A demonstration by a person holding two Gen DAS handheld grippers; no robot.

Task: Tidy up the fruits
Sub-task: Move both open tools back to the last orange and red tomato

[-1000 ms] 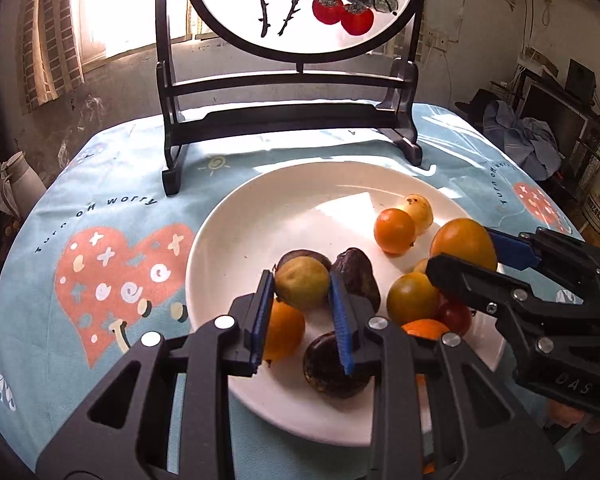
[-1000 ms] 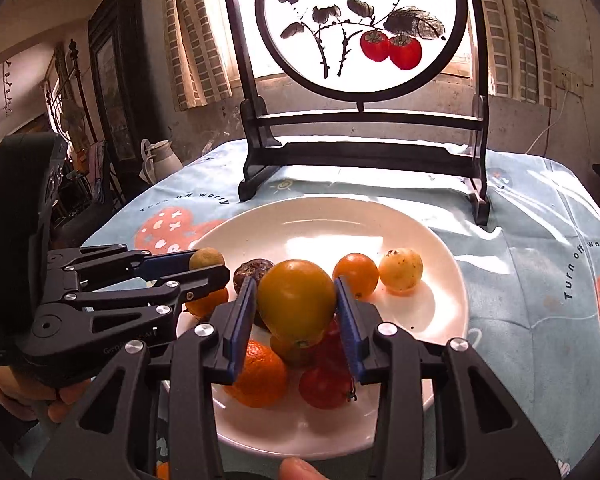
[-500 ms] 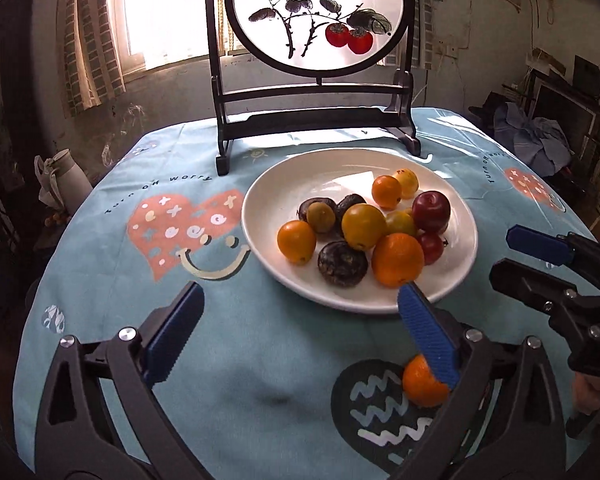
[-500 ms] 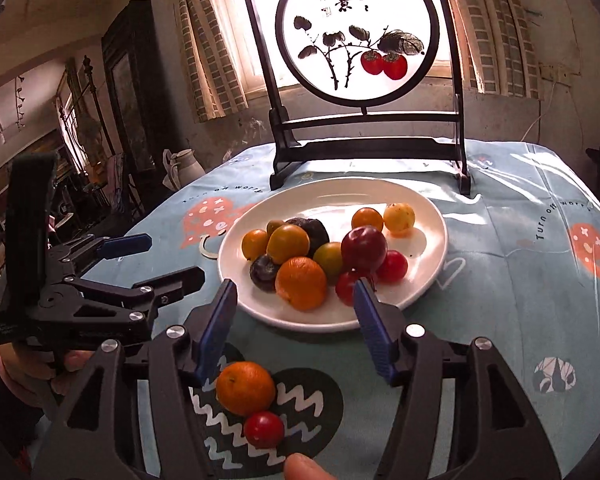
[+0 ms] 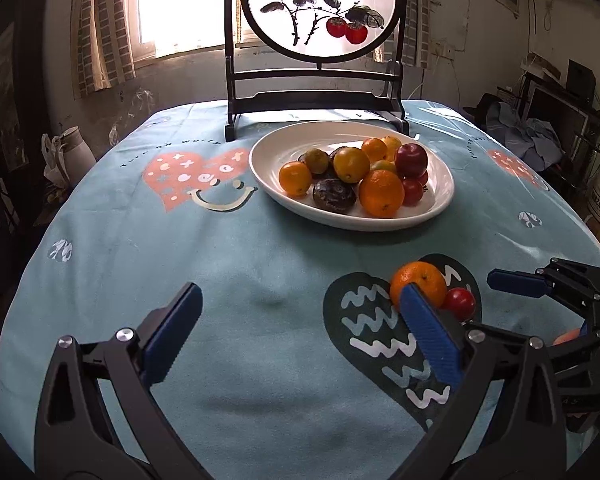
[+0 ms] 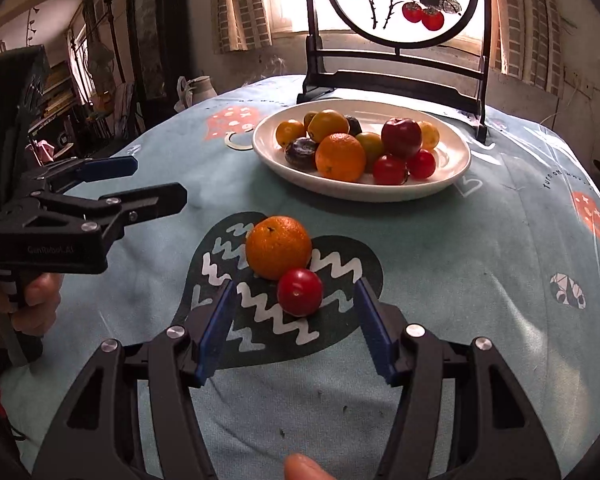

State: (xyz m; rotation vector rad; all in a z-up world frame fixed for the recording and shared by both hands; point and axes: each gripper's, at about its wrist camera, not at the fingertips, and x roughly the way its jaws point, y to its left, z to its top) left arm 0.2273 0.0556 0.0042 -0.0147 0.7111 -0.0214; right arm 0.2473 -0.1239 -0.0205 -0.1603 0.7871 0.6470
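Observation:
A white plate (image 5: pixel 340 220) (image 6: pixel 380 194) holds several fruits: oranges, a red apple (image 6: pixel 401 136), dark passion fruits, small red tomatoes. On the dark heart print in front of it lie a loose orange (image 5: pixel 418 280) (image 6: pixel 278 246) and a small red fruit (image 5: pixel 459 302) (image 6: pixel 300 292), touching. My right gripper (image 6: pixel 295 292) is open, its blue pads either side of the red fruit and clear of it. My left gripper (image 5: pixel 298 300) (image 6: pixel 160 180) stands wide open and empty over bare cloth, left of the loose fruit.
A round painted screen on a black stand (image 5: pixel 316 100) rises just behind the plate. A white jug (image 5: pixel 72 152) sits beyond the table's left edge. The blue printed cloth (image 5: pixel 260 360) covers the round table. A hand (image 6: pixel 32 300) grips the left gripper's handle.
Both grippers have let go of the fruit they held over the plate, opened, and drawn back toward the near edge. The loose orange and red fruit have come into view.

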